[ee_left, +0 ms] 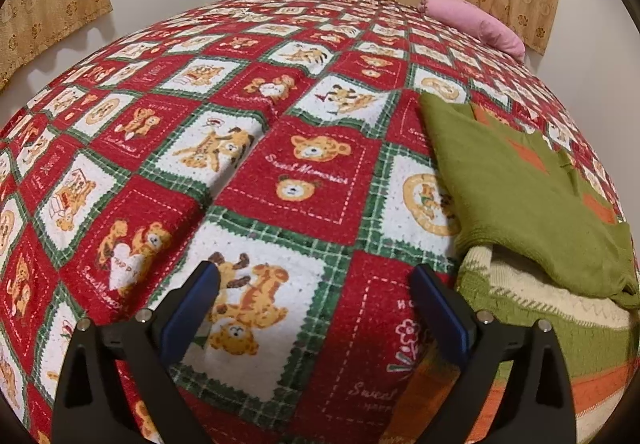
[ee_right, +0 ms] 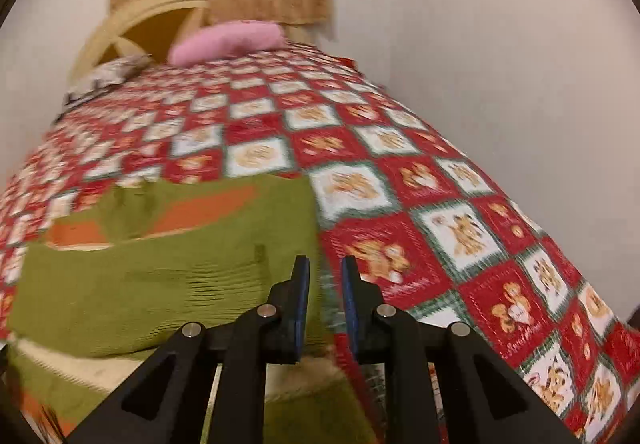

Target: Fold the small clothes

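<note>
Green knitted sweater [ee_right: 160, 276] lies partly folded by the bedspread's [ee_left: 280, 172] near right edge; left gripper [ee_left: 316, 284] gapes wide and empty, right gripper [ee_right: 325, 276] slightly parted, holding nothing.

Right wrist view motion-blurred. Green sweater [ee_right: 168, 276] runs off the bottom edge (left view too). Bedspread [ee_right: 460, 228] prints smeared.

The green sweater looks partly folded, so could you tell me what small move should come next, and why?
Probably bring the right gripper down onto the near edge of the green sweater. Its jaws stand slightly apart with nothing between them, and the folded flap lies just beside them, while the left gripper hangs open over the bedspread.
</note>
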